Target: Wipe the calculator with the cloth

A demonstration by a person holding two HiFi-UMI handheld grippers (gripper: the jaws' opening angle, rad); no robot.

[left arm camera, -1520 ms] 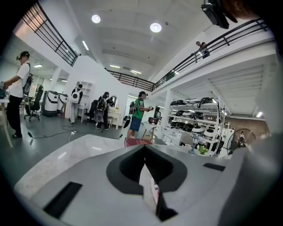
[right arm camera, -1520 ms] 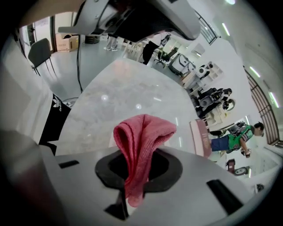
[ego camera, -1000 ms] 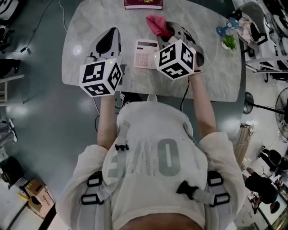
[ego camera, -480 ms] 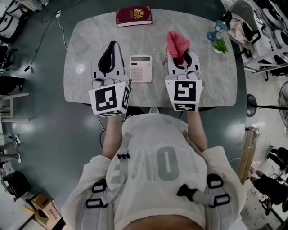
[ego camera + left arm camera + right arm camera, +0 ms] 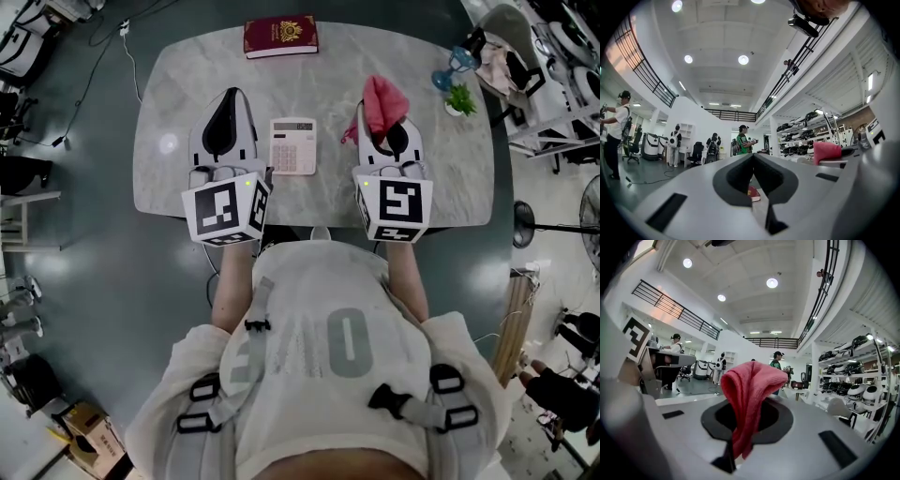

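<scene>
A white and pink calculator (image 5: 293,145) lies flat near the middle of the marble table (image 5: 178,84). My left gripper (image 5: 231,94) hovers just left of it, shut with nothing between its fingers; in the left gripper view its jaws (image 5: 753,158) meet in a closed seam. To the calculator's right my right gripper (image 5: 382,112) is shut on a pink cloth (image 5: 382,98), which bunches up above the jaws. In the right gripper view the cloth (image 5: 749,390) hangs over my right gripper (image 5: 740,427). Neither gripper touches the calculator.
A dark red booklet (image 5: 280,36) lies at the table's far edge. A small green plant (image 5: 458,97) and a blue object (image 5: 450,64) stand at the far right corner. People stand in the hall beyond, seen in both gripper views.
My right gripper has drawn away from the calculator to its right and rolled upright, cloth still in it. The left gripper rose a little; both held still over the last half second.
</scene>
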